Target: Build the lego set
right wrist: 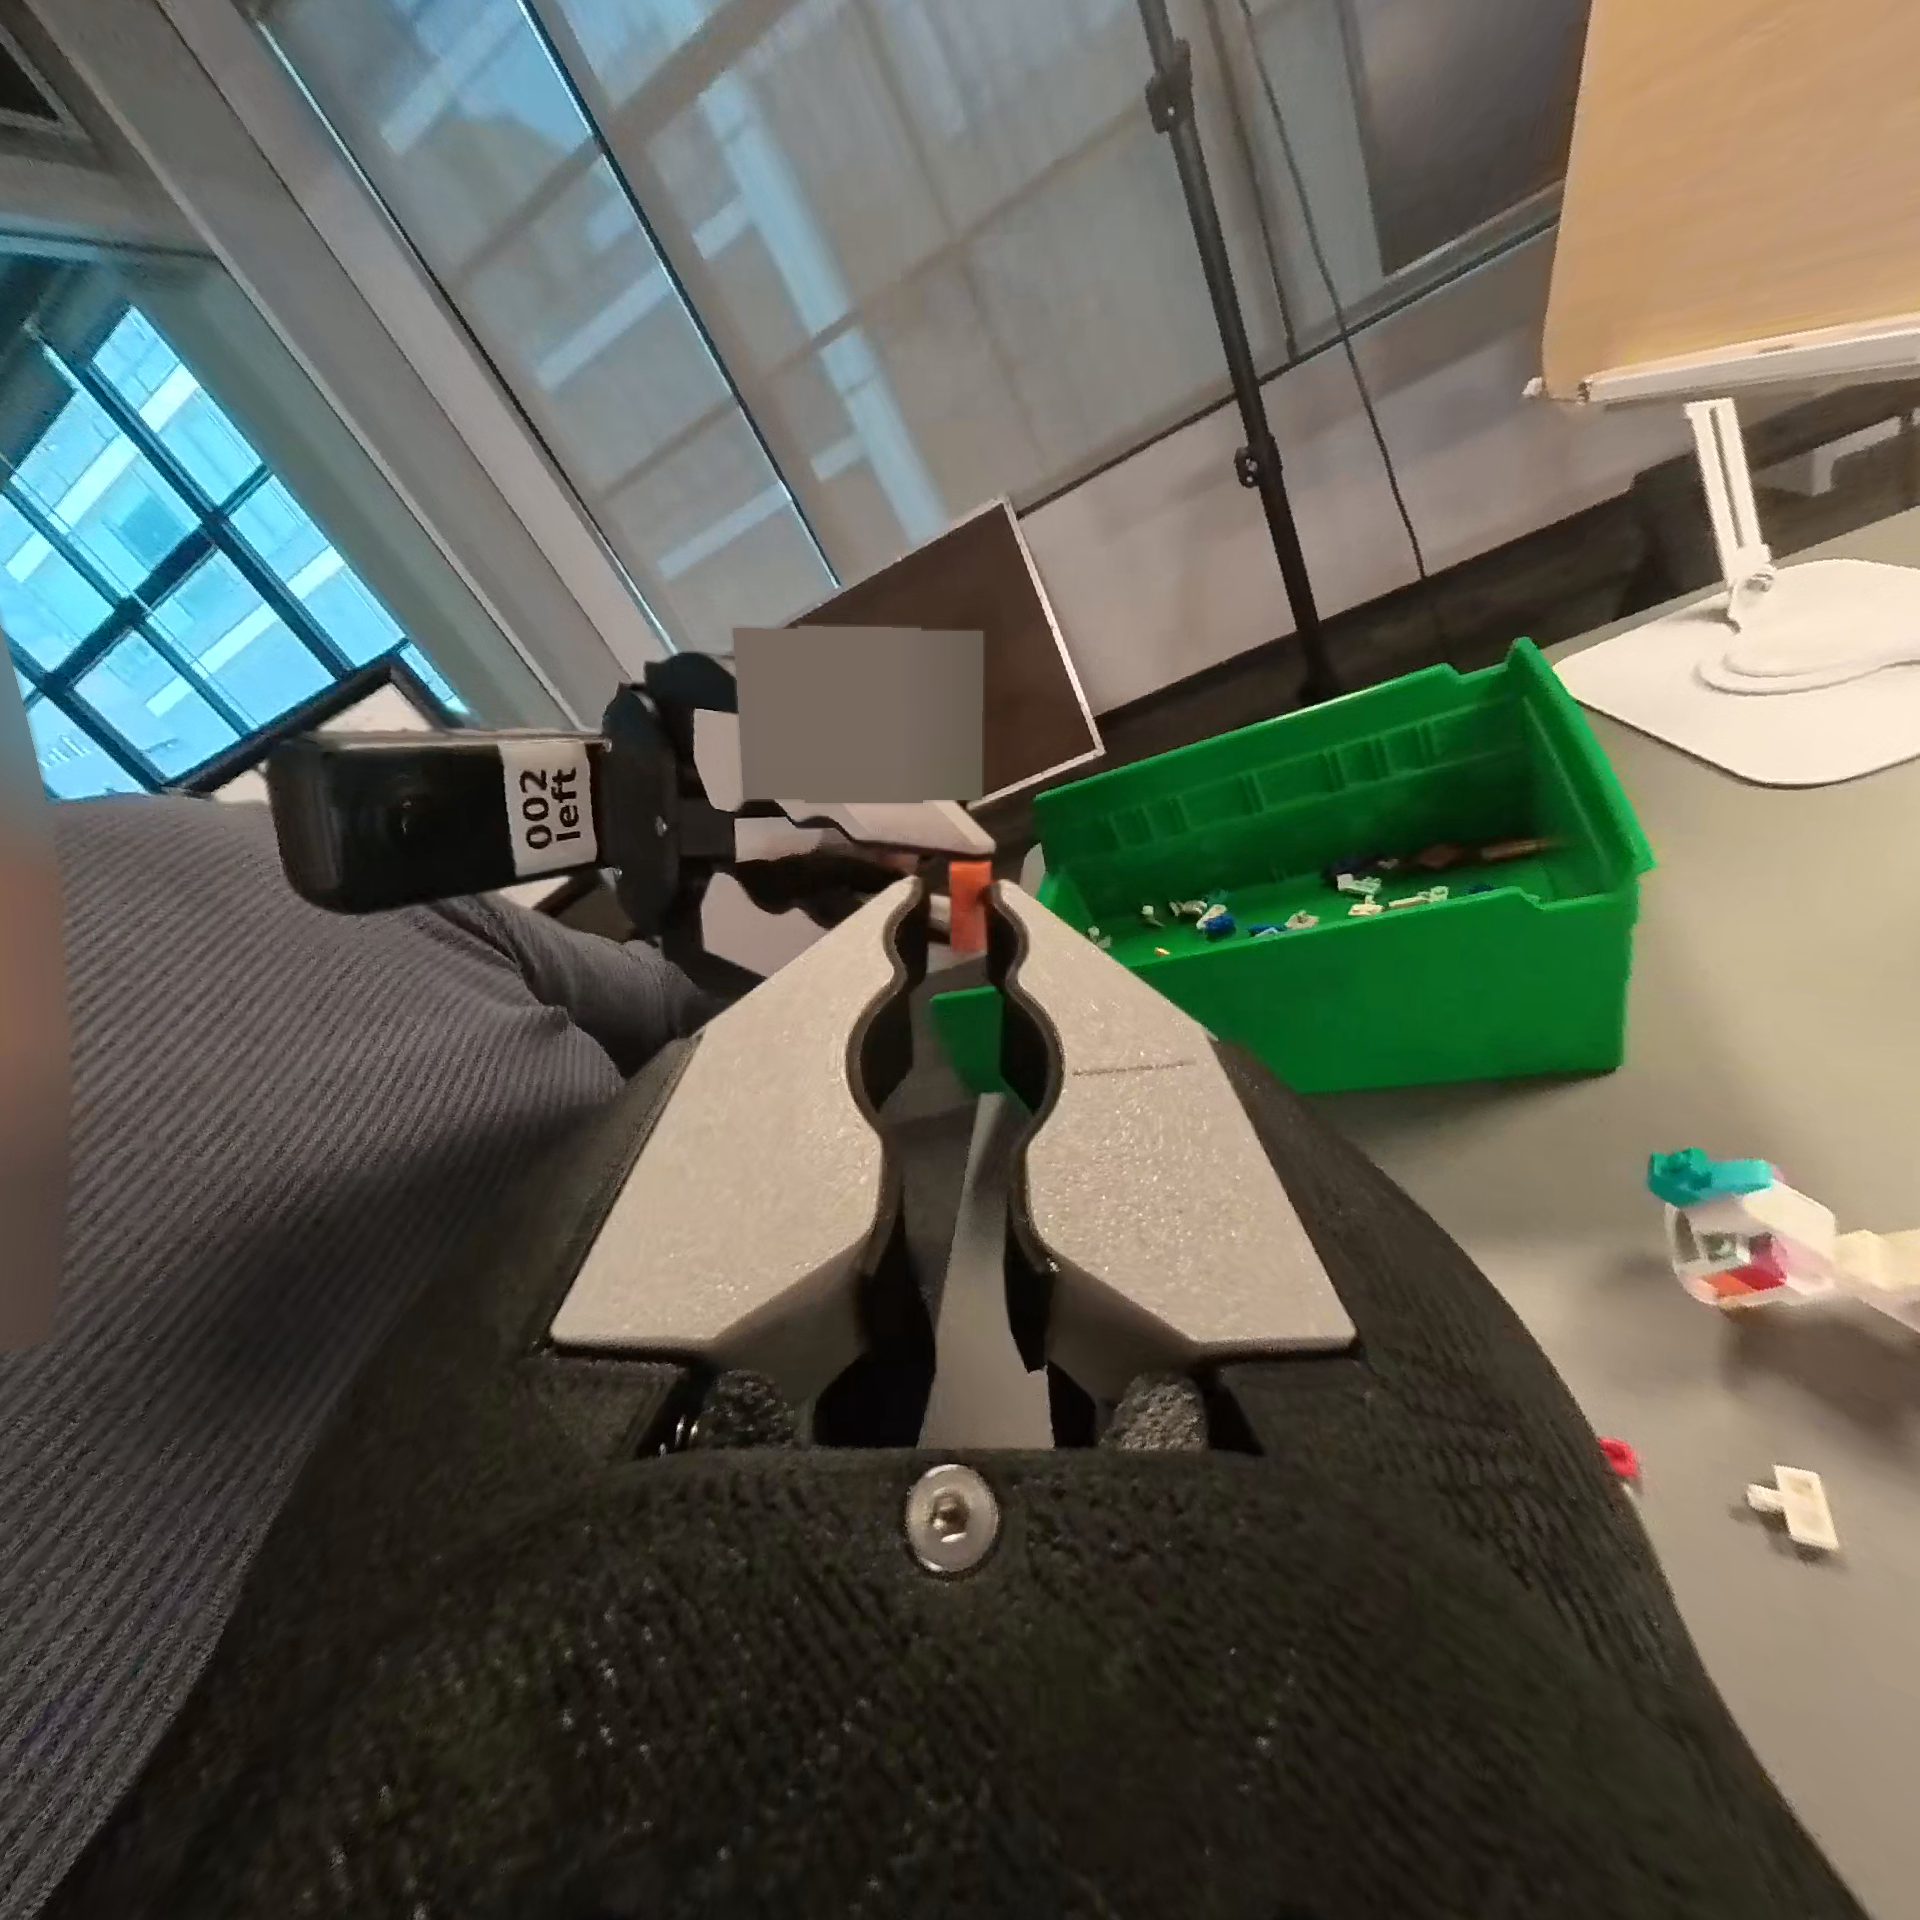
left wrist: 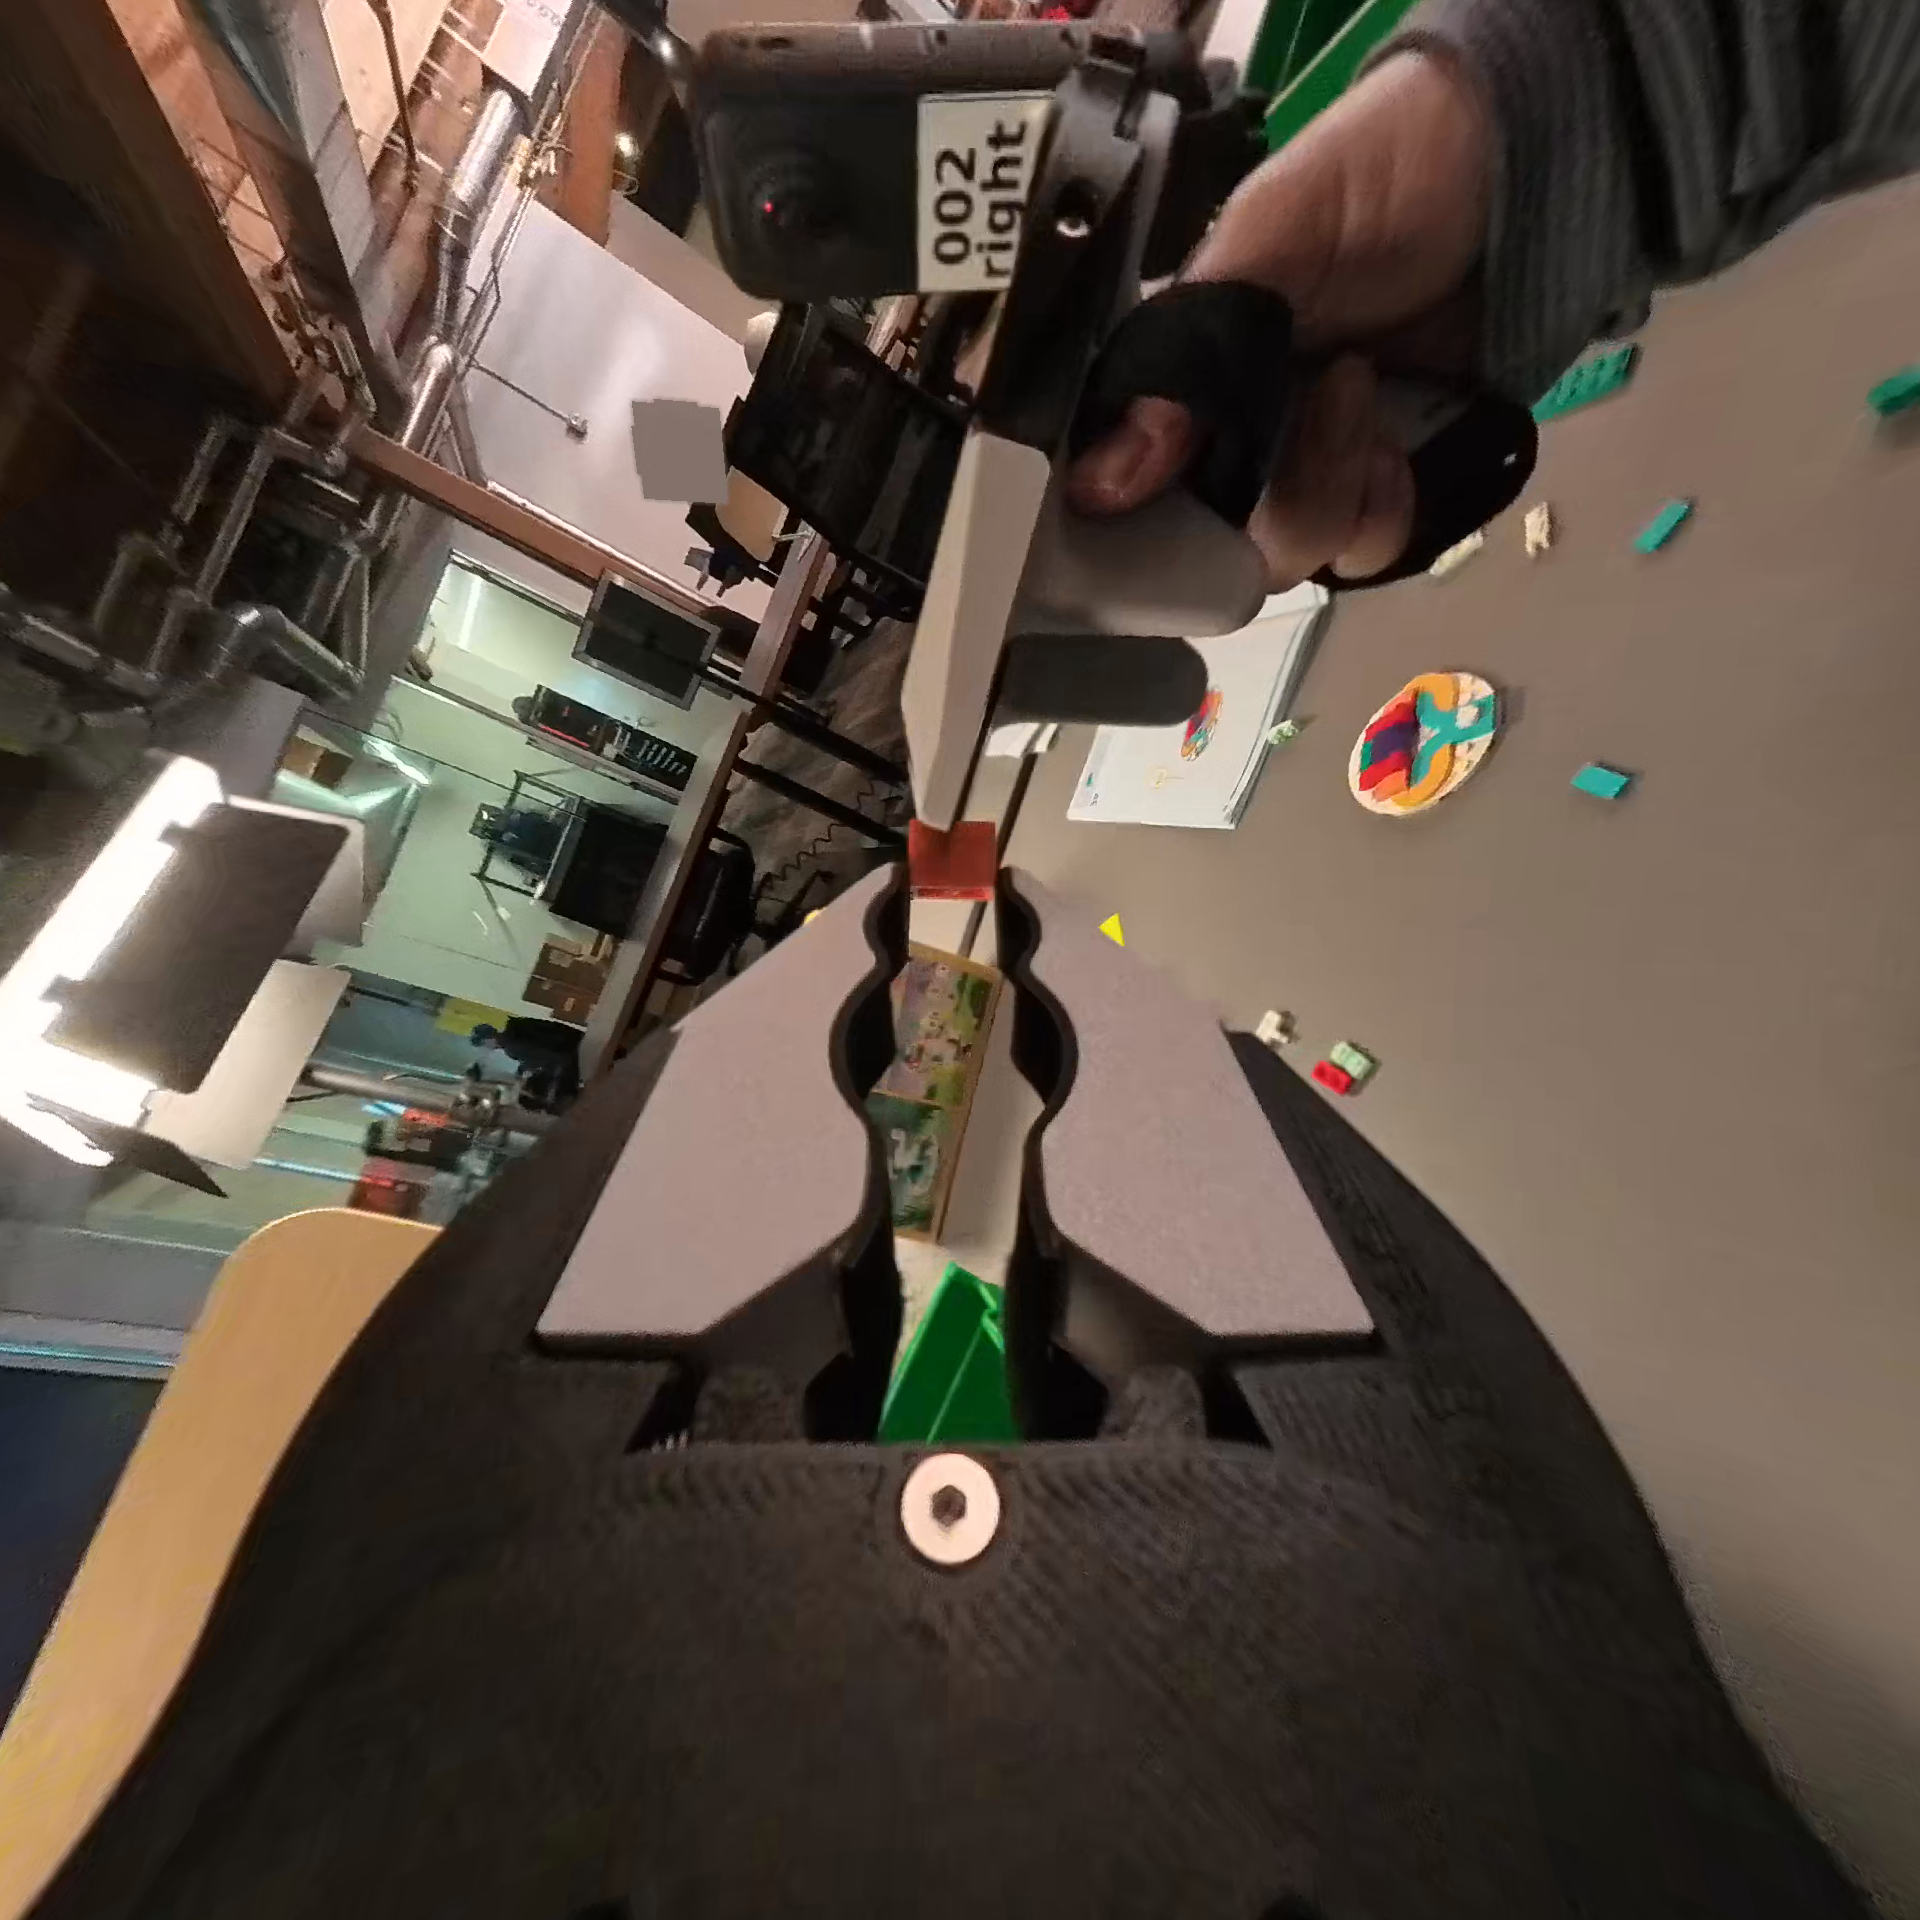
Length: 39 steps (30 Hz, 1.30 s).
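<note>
Brick: small, red-orange, flat, square-faced; raised between both tips.
Left gripper: pinched brick's lower edge.
Right gripper: clamped same brick.
Bin: green, beyond right tips.

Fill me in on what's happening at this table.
A person is building a lego set with two handheld grippers, held up off the table and meeting tip to tip. Both the left gripper and the right gripper are pinched on one small red brick, apparently passing or re-gripping it. A green bin of loose pieces sits behind, a partly built model lies on the table, and teal bricks are scattered around.
</note>
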### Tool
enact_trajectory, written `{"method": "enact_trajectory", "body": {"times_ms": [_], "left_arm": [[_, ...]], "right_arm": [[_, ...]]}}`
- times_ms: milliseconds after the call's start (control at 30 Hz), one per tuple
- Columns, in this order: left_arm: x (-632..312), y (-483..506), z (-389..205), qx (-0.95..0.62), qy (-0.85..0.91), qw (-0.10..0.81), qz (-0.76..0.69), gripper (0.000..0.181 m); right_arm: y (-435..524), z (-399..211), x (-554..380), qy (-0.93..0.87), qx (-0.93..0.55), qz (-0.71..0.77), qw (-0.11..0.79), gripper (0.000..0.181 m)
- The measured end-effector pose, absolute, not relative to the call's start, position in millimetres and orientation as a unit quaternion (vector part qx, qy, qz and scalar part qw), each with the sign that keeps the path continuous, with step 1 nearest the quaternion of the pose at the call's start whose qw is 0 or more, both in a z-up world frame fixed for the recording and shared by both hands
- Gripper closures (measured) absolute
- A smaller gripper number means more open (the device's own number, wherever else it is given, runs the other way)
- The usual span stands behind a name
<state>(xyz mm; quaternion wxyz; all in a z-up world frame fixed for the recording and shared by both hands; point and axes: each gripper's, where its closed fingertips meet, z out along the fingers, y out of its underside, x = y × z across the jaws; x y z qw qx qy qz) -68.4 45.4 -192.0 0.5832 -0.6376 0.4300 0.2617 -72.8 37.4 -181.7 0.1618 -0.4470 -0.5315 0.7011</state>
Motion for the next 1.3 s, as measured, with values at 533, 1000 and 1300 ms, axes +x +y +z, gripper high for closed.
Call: {"method": "enact_trajectory", "body": {"times_ms": [533, 1000, 1300], "left_arm": [[-58.6, 48.6, -192.1, -0.615, 0.448, 0.598, 0.253, 0.166], [-50.1, 43.7, -183.0, -0.65, 0.362, 0.663, 0.078, 0.155], [-36.7, 38.5, -181.8, -0.69, 0.312, 0.645, -0.106, 0.171]], "right_arm": [[35.2, -187.2, -69.2, -0.53, -0.444, 0.712, 0.122, 0.174], [40.1, -178.7, -61.0, -0.553, -0.393, 0.711, 0.184, 0.176], [29.9, -170.0, -48.0, -0.595, -0.3, 0.693, 0.274, 0.176]]}}
